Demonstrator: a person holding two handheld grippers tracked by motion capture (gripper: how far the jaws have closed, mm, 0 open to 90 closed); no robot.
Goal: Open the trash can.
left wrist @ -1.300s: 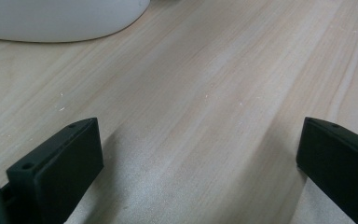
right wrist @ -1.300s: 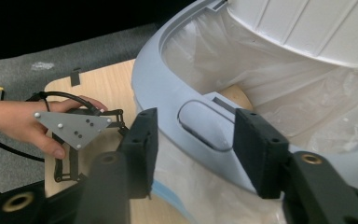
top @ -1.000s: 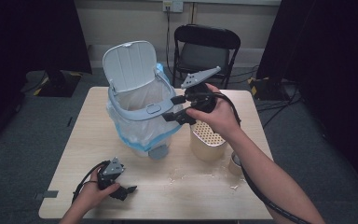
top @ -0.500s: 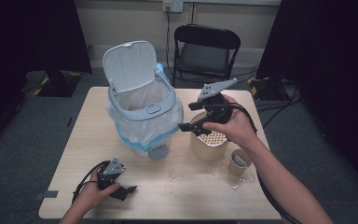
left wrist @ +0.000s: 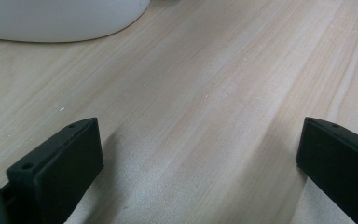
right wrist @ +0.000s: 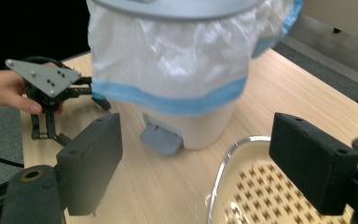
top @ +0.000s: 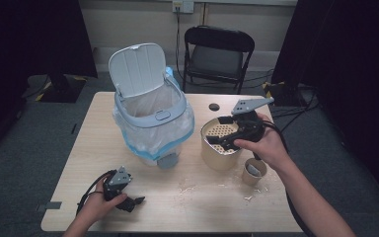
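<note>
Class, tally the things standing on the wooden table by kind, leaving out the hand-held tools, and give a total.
White pedal bin lined with a clear, blue-edged plastic bag: 1
Round beige tub with a perforated top: 1
Small brown paper cup: 1
Small black round disc: 1
Total: 4

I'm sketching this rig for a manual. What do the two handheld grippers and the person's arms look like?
Both the left gripper and the right gripper are black, with flat rectangular jaws with small holes. Each carries a grey three-cornered plate dotted with holes and trails a black cable. The person's forearms are bare, with no sleeves visible.

bin [right wrist: 177, 70] top cut off | canister [right wrist: 270, 186] partly cropped, blurred
</note>
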